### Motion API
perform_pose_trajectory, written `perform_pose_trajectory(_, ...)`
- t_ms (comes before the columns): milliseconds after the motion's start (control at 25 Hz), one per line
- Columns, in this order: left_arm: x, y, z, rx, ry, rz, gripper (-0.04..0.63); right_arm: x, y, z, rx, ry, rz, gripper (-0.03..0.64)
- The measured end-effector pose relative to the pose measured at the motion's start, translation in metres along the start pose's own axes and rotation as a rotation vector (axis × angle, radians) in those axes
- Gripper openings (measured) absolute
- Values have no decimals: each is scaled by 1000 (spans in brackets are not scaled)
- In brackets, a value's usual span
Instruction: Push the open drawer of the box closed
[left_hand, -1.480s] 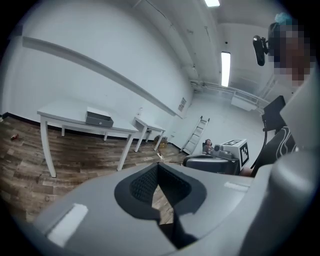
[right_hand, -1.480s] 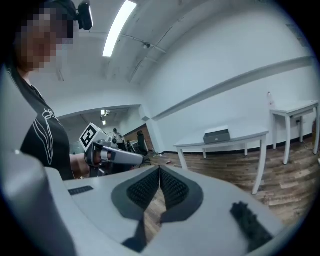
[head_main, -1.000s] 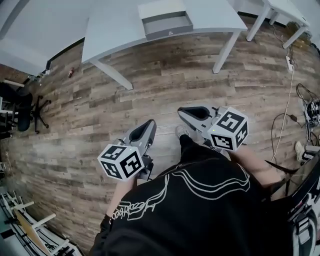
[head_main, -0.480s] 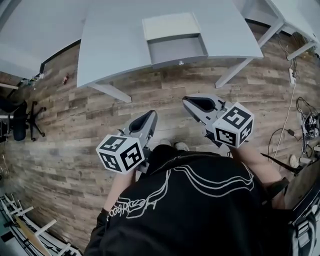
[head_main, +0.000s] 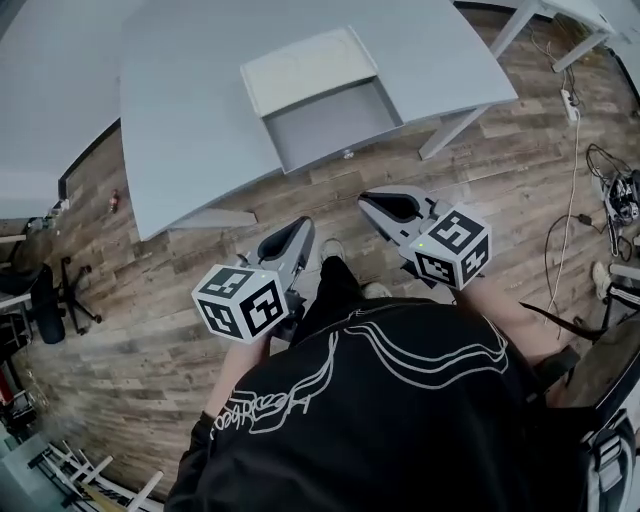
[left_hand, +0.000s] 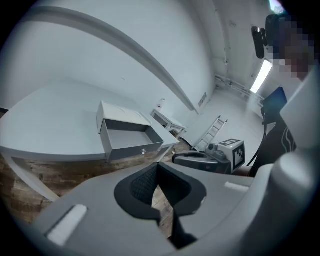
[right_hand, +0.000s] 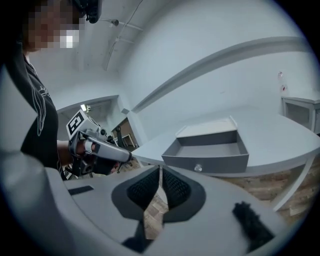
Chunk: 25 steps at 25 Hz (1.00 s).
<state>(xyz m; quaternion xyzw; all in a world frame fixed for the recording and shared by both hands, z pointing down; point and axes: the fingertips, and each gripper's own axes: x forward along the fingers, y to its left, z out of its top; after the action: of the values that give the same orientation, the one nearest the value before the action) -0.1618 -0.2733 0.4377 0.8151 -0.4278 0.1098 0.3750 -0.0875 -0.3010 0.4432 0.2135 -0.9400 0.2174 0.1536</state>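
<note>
Drawer now nearer; left gripper, right gripper both pinched empty; I'd press its front squarely.

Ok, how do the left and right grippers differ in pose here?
The right gripper is held farther forward than the left gripper, nearer the open drawer. The left gripper angles forward-right and the right gripper forward-left, so they converge on the drawer. Both are shut, empty, and short of the table.
</note>
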Motion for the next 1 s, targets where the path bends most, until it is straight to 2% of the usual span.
perform_pose_trajectory(160, 9, 18, 1, 5, 53, -30, 5, 23, -21, -6, 31, 7, -65, 11)
perform_pose_trajectory(360, 18, 42, 14, -1, 79, -41, 5, 44, -48, -8, -16, 16, -132, 12)
perform_pose_trajectory(640, 27, 60, 14, -8, 118, -57, 5, 57, -76, -26, -21, 61, -243, 81)
perform_pose_trajectory(1000, 37, 68, 9, -19, 157, -73, 5, 66, -89, -35, -10, 81, -270, 87)
